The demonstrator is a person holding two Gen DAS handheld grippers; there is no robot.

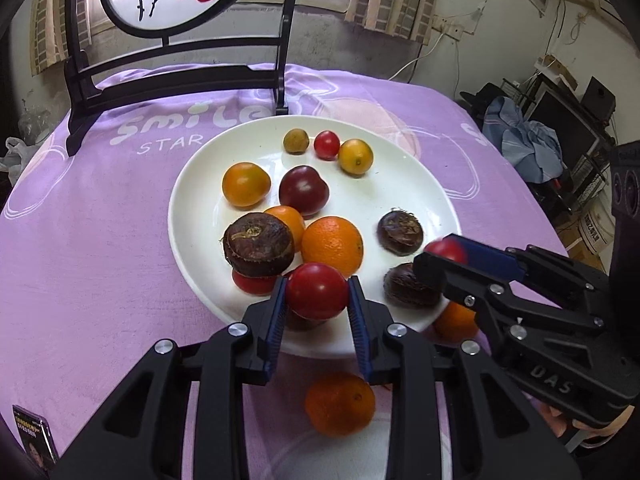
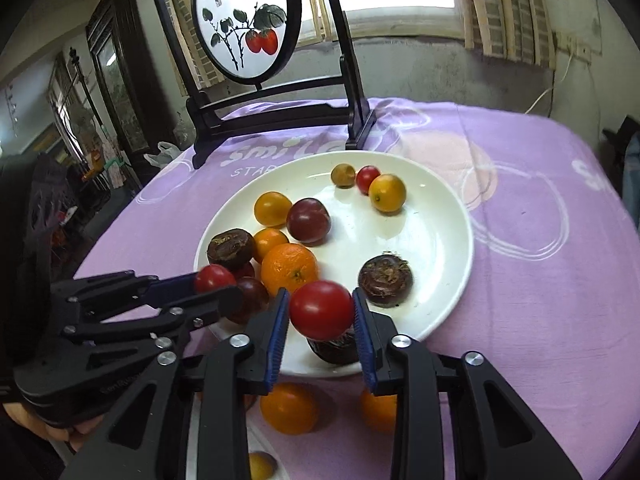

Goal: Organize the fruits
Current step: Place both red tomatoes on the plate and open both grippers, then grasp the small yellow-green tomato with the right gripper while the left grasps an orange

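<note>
Both tools are pinching red tomatoes: left tool (image 1: 317,294), right tool (image 2: 321,312). Most fruit is sitting on the plate (image 1: 192,200); oranges (image 1: 340,404) at lower frame are awaiting sorting.

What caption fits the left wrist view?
Left hand-held gripper holding a red tomato over the white plate.

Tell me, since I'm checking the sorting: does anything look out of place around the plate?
Yes: two oranges lie on the purple cloth just off the white plate, while the other fruit sits on it.
</note>
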